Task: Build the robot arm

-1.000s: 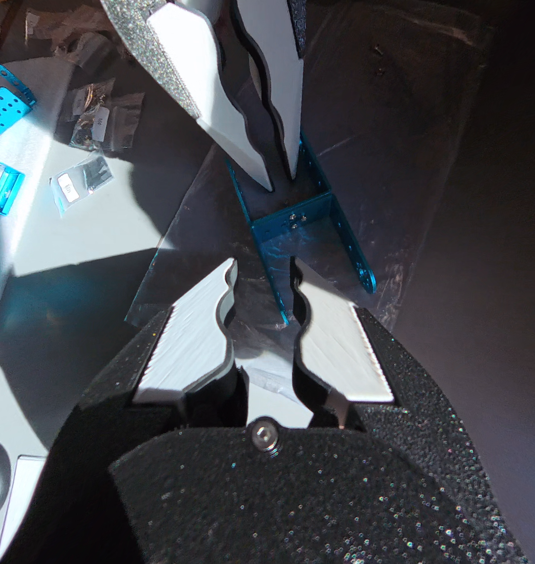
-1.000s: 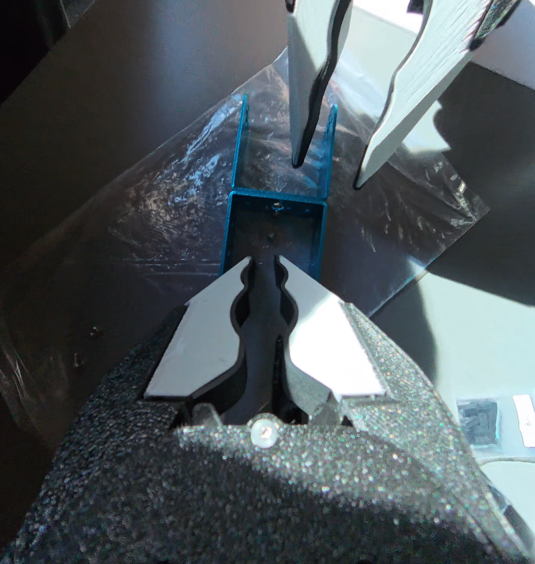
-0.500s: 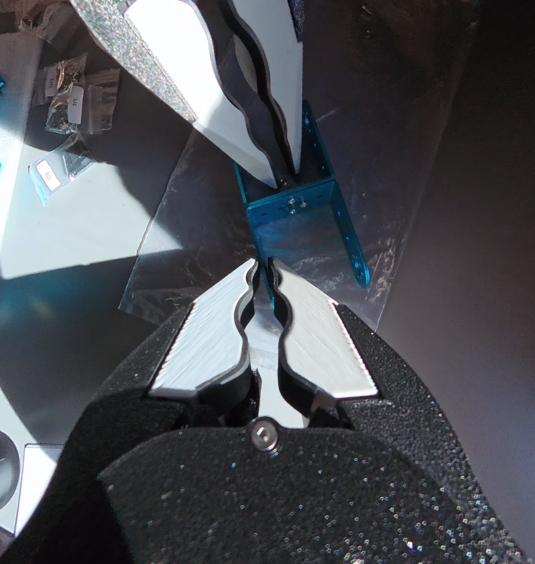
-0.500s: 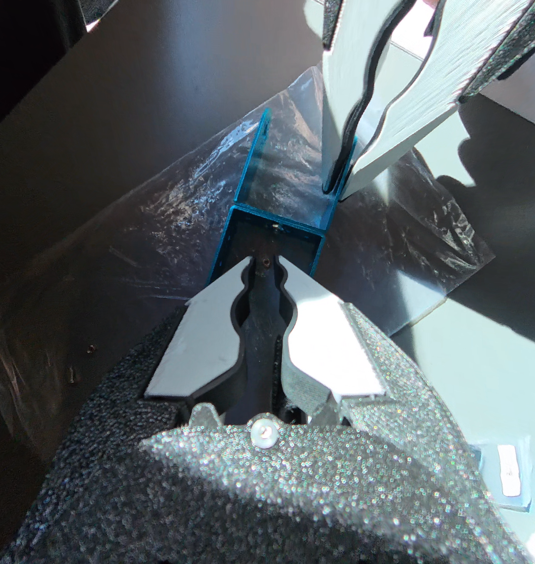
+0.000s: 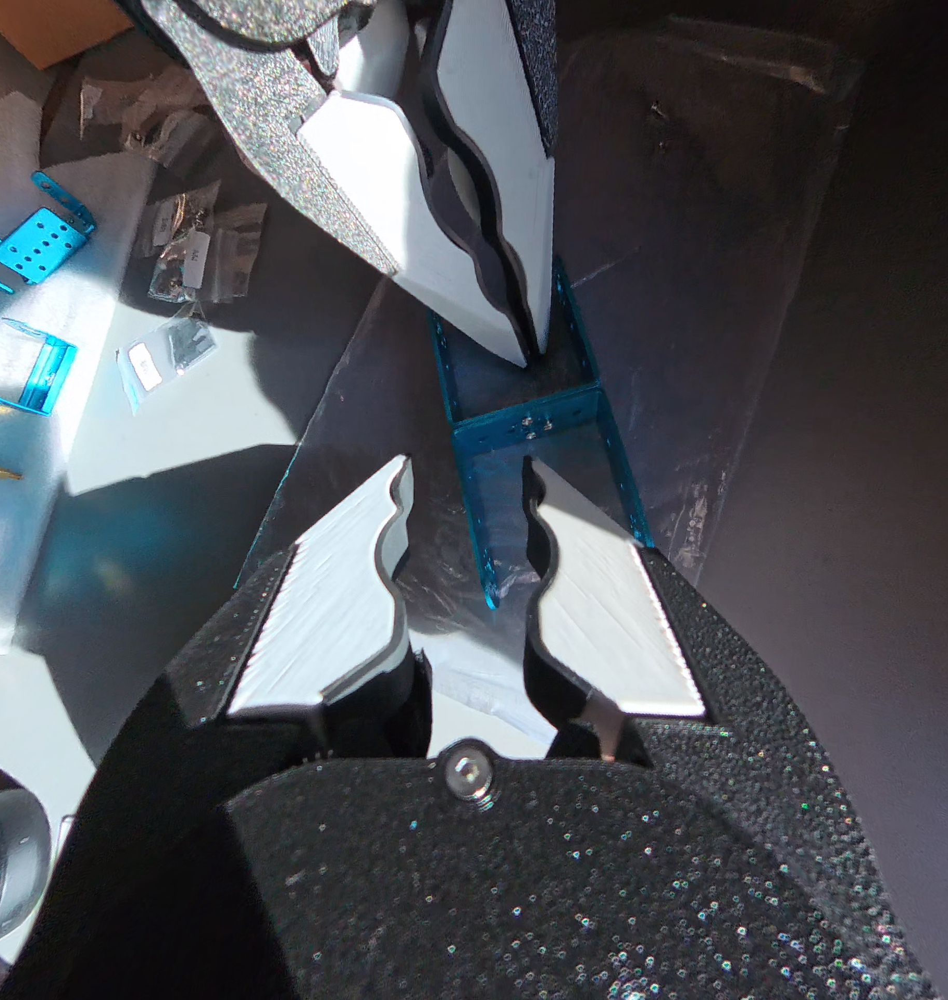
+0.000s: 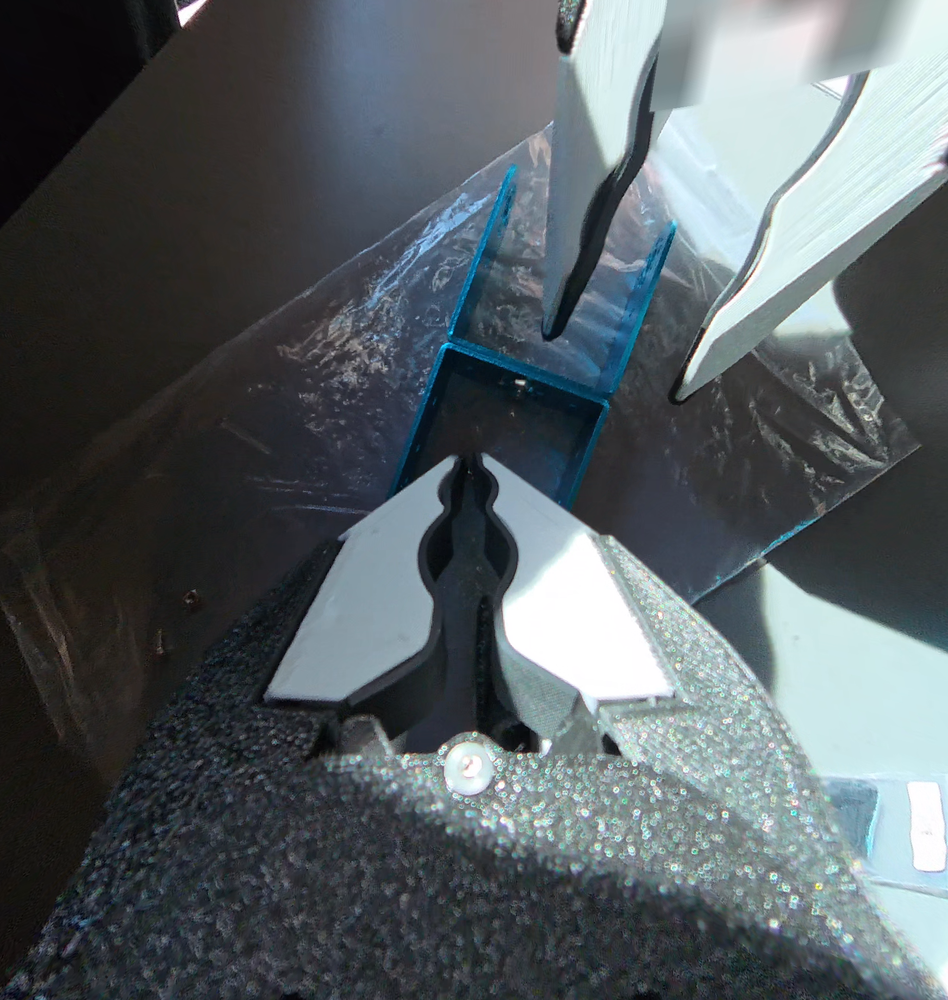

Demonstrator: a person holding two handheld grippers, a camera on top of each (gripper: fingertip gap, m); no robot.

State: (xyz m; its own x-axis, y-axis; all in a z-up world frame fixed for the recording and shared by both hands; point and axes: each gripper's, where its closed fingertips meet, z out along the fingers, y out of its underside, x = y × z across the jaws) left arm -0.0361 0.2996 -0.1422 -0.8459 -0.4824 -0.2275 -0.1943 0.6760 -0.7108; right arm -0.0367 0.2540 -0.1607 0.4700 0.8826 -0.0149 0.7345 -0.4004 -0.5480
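The left gripper is spread wide, one blue wall of the single H-shaped bracket between its fingers. The bracket lies on one clear sheet. Beyond the bracket's crossbar, the right gripper is pressed nearly together over the floor, pinching nothing visible. Left of the bracket lie three smaller blue brackets and several bags holding small parts.

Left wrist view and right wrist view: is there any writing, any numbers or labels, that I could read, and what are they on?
No text reads clearly.
Small plastic bags, left wrist view: white labels, print too blurred to read.
Labelled bag, right wrist view: white label, blurred.
Grey cylinder: marks cut off at the edge, unreadable.
Blue metal bracket: no writing visible.
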